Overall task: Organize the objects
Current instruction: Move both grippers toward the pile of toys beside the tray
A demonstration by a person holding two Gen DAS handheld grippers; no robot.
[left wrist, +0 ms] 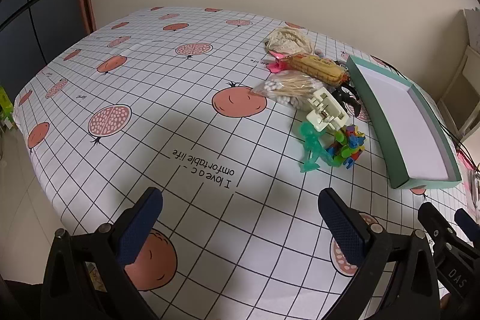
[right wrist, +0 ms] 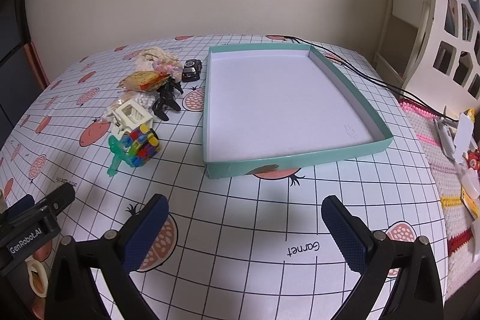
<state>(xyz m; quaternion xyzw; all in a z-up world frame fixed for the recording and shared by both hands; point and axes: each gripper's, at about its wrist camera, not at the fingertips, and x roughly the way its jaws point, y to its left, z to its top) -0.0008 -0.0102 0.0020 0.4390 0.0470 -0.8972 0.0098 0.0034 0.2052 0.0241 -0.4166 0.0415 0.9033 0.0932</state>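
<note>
- My left gripper (left wrist: 240,218) hangs above the tablecloth (left wrist: 168,116) with its jaws spread wide, gripping nothing; the blue pads (left wrist: 141,227) frame bare cloth.
- My right gripper (right wrist: 244,225) is likewise wide apart and empty, pointing at the near wall of the teal box lid (right wrist: 288,164).
- The box lid lies open side up, its white inside bare; faint writing near one corner is too small to read.
- Just left of the lid sits the pile: a green toy figure (right wrist: 115,153), a multicoloured block toy (right wrist: 144,146), a cream plastic clip (right wrist: 132,116), a black toy creature (right wrist: 166,101), a small black toy car (right wrist: 192,69), a yellow snack packet (right wrist: 144,78) and a cream knitted piece (right wrist: 151,57).
- The cloth reads "I love a comfortable life" in the left view and "Garnet" (right wrist: 303,248) in the right.
- The other gripper's body reads "GenRobot.AI" in the right view; in the left view it shows "DAS".
</note>
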